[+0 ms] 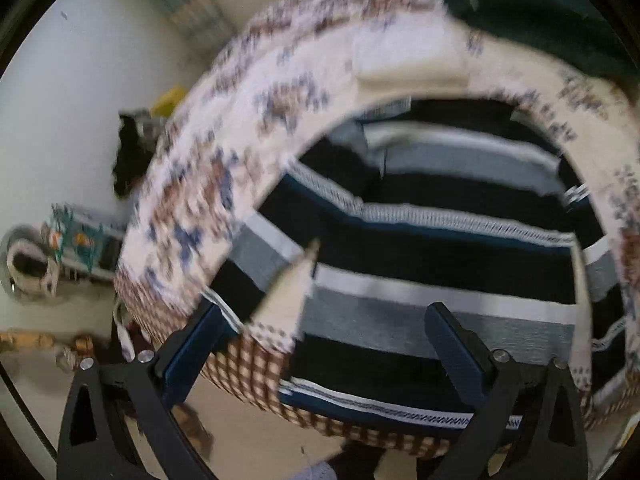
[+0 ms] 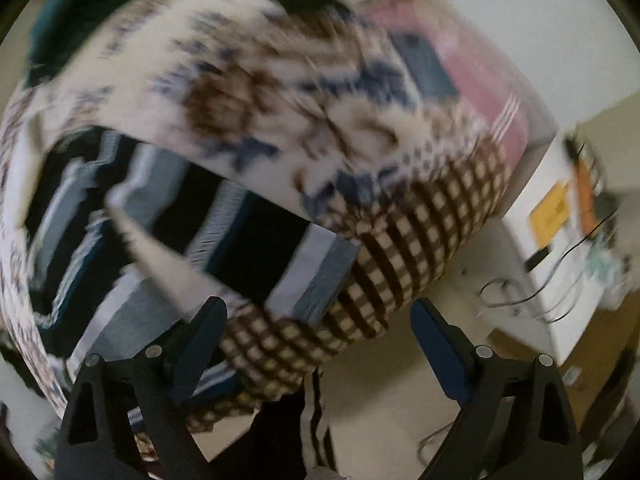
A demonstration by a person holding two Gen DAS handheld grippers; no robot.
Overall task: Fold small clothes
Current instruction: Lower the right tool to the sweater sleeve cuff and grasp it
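Observation:
A striped garment (image 1: 420, 248), black, grey, white and navy, lies spread on a patterned bedspread (image 1: 208, 184) with a brown checked border (image 1: 248, 368). It also shows in the right wrist view (image 2: 168, 232), blurred by motion. My left gripper (image 1: 320, 340) is open and empty, its fingers over the garment's near hem. My right gripper (image 2: 320, 328) is open and empty, over the checked border (image 2: 400, 248) at the bed's corner. A dark green cloth (image 1: 540, 12) lies at the far edge of the bed.
The bed edge drops to a beige floor (image 1: 248, 432). Left of the bed are a dark bundle (image 1: 130, 152), a yellow thing (image 1: 170, 98) and clutter by a white wall. Right of the bed stands a white unit (image 2: 556, 216) with cables. Dark trousers (image 2: 280, 432) show below.

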